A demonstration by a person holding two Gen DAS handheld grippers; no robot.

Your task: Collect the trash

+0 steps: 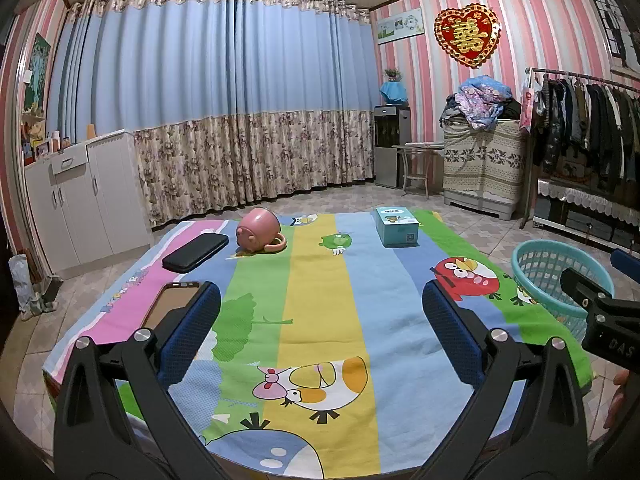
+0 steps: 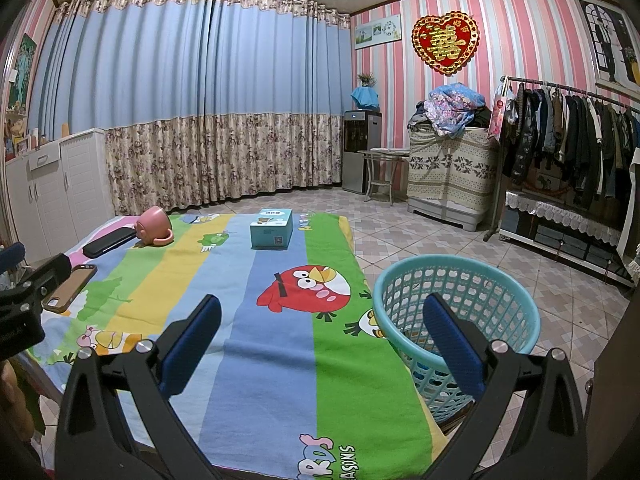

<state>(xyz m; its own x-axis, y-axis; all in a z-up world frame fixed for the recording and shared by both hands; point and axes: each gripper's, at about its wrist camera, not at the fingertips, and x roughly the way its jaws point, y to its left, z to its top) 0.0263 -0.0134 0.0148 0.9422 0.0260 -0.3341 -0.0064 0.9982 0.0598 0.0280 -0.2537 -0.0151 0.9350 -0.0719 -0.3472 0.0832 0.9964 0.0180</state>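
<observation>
Both tools stand wide apart at the jaws, nothing between the blue pads. Left tool [image 1: 321, 308] hovers over the near middle of the bench [image 1: 320, 280], above the yellow and blue stripes of the cartoon-print cloth [image 1: 316, 340]. Right tool [image 2: 322, 320] hovers over the near right edge of the bench; its right pad overlaps the basket in view, contact cannot be told.

Teal plastic basket [image 2: 460, 280]: on the tiled floor, just beside the right edge of the bench, upright. Something shows through the lattice at the bottom, too unclear to identify.

On the cloth:
- Pink mug [image 1: 258, 230], on its side, far left, handle toward the near right.
- Black case [image 1: 195, 253], flat, just left of the mug, slightly nearer.
- Phone in a brown case [image 1: 170, 306], flat, near left edge, partly hidden behind the left pad in the left wrist view.
- Light-blue box [image 1: 397, 226], upright, far right of centre, well apart from the mug.

No loose scrap can be made out on the cloth in either view.
</observation>
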